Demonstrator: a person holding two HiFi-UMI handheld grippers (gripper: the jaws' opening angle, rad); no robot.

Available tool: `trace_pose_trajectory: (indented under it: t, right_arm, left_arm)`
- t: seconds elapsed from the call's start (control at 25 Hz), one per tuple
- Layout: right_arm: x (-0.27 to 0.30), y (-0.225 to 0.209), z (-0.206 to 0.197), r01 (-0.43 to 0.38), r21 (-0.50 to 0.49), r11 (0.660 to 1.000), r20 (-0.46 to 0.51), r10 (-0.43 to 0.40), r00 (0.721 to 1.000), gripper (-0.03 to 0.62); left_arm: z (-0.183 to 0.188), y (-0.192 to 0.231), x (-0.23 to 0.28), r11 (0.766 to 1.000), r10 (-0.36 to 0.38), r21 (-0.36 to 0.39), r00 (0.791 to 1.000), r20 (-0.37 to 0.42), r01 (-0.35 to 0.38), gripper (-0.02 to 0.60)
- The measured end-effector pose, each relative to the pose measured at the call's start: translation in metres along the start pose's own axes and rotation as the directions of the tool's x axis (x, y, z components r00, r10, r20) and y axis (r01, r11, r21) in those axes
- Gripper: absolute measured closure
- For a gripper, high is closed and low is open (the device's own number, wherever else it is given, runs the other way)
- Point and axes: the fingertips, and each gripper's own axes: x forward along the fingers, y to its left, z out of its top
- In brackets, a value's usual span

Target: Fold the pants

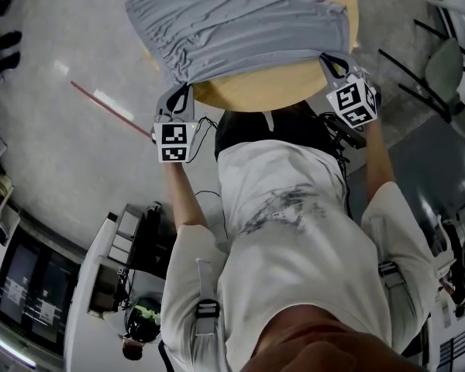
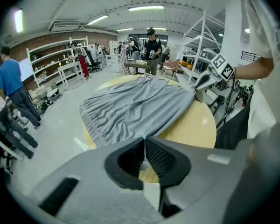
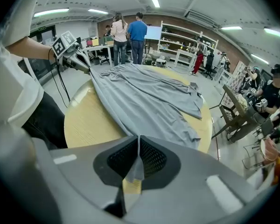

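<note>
With left gripper (image 1: 181, 93) and right gripper (image 1: 331, 60) both clamped tight on pants (image 1: 240, 22), holding near corners up at table's (image 1: 256, 91) near edge; rest spread toward far edge.

pants (image 1: 232, 22) on table (image 1: 271, 87), chair (image 1: 447, 68) right — apart

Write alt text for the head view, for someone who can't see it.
Seen from above, a person holds the left gripper and the right gripper, each shut on the near edge of grey pants spread over a round wooden table.
</note>
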Motion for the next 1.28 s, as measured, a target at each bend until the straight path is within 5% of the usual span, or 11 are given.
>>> trace_pose_trajectory:
  t: [0.64, 1.28]
  right_arm:
    - [-0.006, -0.056, 0.047, -0.016, -0.061, 0.998, 0.08, 0.02, 0.997, 0.572]
    - [0.024, -0.105, 0.101, 0.102, -0.047, 0.994, 0.022, -0.101, 0.995, 0.571]
  left_arm:
    - [0.053, 0.015, -0.018, 0.994, 0.103, -0.049, 0.994, 0.04, -0.101, 0.565]
    - [0.099, 0.07, 0.002, 1.0, 0.014, -0.013, 0.993, 0.115, -0.013, 0.565]
